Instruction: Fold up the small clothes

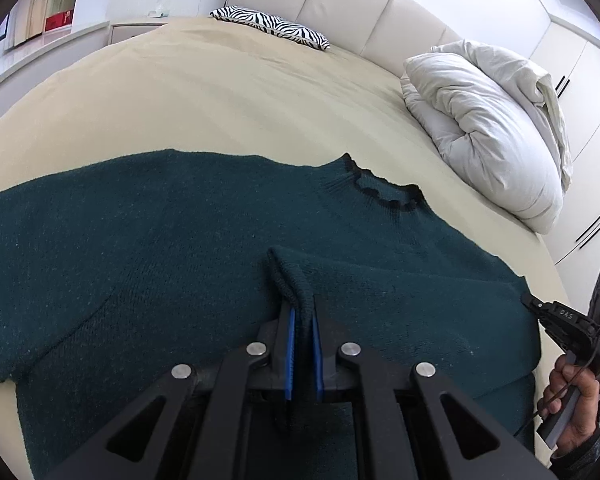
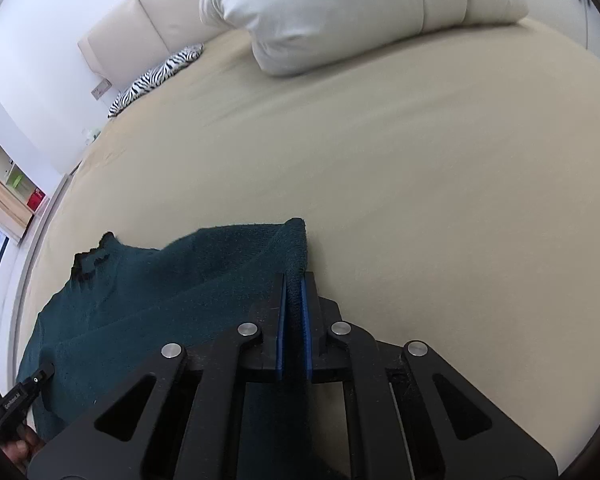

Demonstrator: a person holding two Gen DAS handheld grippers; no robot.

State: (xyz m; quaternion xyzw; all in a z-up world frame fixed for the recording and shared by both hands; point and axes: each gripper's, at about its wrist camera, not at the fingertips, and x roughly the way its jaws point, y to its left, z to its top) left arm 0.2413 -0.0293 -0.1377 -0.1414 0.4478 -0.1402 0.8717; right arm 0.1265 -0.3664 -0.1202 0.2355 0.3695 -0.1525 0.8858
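A dark teal knit sweater (image 1: pixel 160 232) lies spread on the beige bed (image 1: pixel 220 92), its black-trimmed collar (image 1: pixel 384 192) toward the right. My left gripper (image 1: pixel 303 312) is shut on a sleeve cuff (image 1: pixel 290 276), folded onto the sweater body. My right gripper (image 2: pixel 294 280) is shut on a sweater edge (image 2: pixel 296 240), at the sweater's right side over the sheet. The right gripper also shows in the left wrist view (image 1: pixel 528 300), and the left gripper shows at the lower left of the right wrist view (image 2: pixel 46 370). The sweater (image 2: pixel 148 284) lies left of the right gripper.
A folded white duvet (image 1: pixel 492 128) lies at the bed's right side, also in the right wrist view (image 2: pixel 340 8). A zebra-print pillow (image 1: pixel 272 26) rests near the cream headboard (image 1: pixel 360 4). White wardrobes (image 1: pixel 580 72) stand at right, shelves (image 1: pixel 60 4) at far left.
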